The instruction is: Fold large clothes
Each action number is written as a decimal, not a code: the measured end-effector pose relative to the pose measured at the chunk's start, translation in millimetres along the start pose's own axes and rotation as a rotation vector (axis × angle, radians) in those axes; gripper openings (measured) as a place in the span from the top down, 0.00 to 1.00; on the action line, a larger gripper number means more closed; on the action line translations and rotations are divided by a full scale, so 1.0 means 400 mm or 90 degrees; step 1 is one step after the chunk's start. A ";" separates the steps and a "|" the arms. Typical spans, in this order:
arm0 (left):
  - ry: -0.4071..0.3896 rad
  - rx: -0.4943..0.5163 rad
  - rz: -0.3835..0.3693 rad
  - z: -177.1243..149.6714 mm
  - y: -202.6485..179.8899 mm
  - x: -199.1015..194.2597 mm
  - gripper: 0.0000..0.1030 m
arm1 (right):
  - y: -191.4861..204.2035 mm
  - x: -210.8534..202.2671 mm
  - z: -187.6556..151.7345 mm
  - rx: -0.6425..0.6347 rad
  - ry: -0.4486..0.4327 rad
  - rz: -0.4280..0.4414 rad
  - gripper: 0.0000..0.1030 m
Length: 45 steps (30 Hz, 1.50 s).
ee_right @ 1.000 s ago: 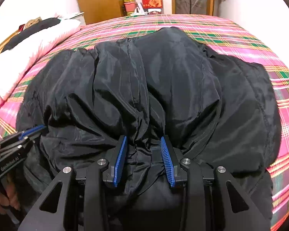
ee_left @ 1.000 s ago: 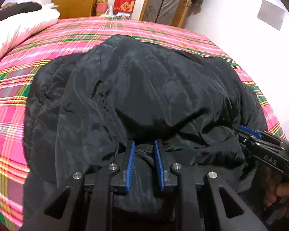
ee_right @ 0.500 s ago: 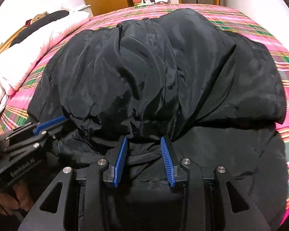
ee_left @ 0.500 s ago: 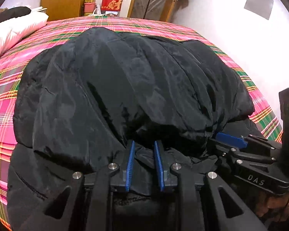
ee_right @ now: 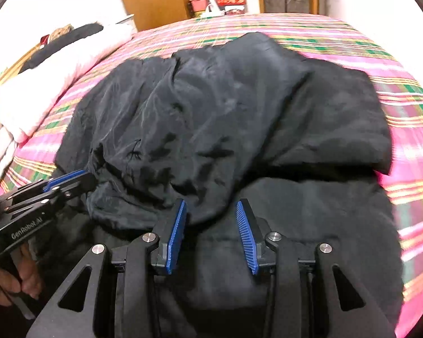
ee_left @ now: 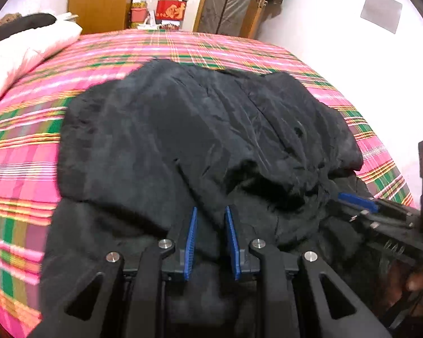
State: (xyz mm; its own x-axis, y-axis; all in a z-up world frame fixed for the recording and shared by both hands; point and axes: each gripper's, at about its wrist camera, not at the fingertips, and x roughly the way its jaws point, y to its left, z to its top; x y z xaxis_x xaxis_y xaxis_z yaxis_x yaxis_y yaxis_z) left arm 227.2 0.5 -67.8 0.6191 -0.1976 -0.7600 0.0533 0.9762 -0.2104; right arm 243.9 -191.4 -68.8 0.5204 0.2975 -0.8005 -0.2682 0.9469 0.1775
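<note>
A second ago I had a bunched fold of the black coat [ee_left: 200, 129] clamped in both tools and was carrying it up the frame; now the folded-over half lies across the far part of the garment, its doubled edge running just above my fingertips in both views. The coat sits in the middle of the pink plaid bedspread [ee_left: 22, 163], filling the centre of each frame, with the lower layer spread flat beneath the tools at the bottom. The left gripper [ee_left: 210, 225] has its blue pads close together, but from here I cannot tell whether any cloth is pinched between them; the fabric between the tips looks like the lower layer lying beneath, not the gathered pinch I saw earlier. The right gripper [ee_right: 211, 219] is opening, its pads standing clearly apart, and the fold's hem that was squeezed between them a moment ago now lies loose at the left pad's tip rather than in a grip. In the right wrist view the other tool shows at the lower left with the person's hand [ee_right: 11, 278] on its handle, its tip touching the fold's edge. I read this as the fold having just been laid down and released on the right, so one fold is nearly finished. The folded edge looks lumpy and uneven toward the lower left of the right view, so smoothing may be needed before another fold. The white pillow [ee_right: 56, 81] stays clear at the upper left.
</note>
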 end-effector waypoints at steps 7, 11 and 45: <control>-0.016 -0.009 0.033 -0.072 0.051 -0.160 0.77 | -0.089 -0.178 -0.079 0.035 -0.014 -0.022 0.53; -0.013 -0.034 0.061 -0.114 0.099 -0.221 0.73 | -0.161 -0.246 -0.114 0.051 -0.011 -0.045 0.52; 0.142 -0.194 0.058 -0.341 0.286 -0.145 0.47 | -0.402 -0.114 -0.248 0.234 0.341 -0.026 0.37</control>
State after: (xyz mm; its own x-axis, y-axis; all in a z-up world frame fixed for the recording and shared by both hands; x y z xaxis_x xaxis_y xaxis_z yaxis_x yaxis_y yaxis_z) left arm 90.6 111.3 -131.6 0.4234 -0.1583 -0.8920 -0.2503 0.9258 -0.2831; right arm 182.7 -369.4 -117.7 0.0225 0.2485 -0.9684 0.0867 0.9645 0.2496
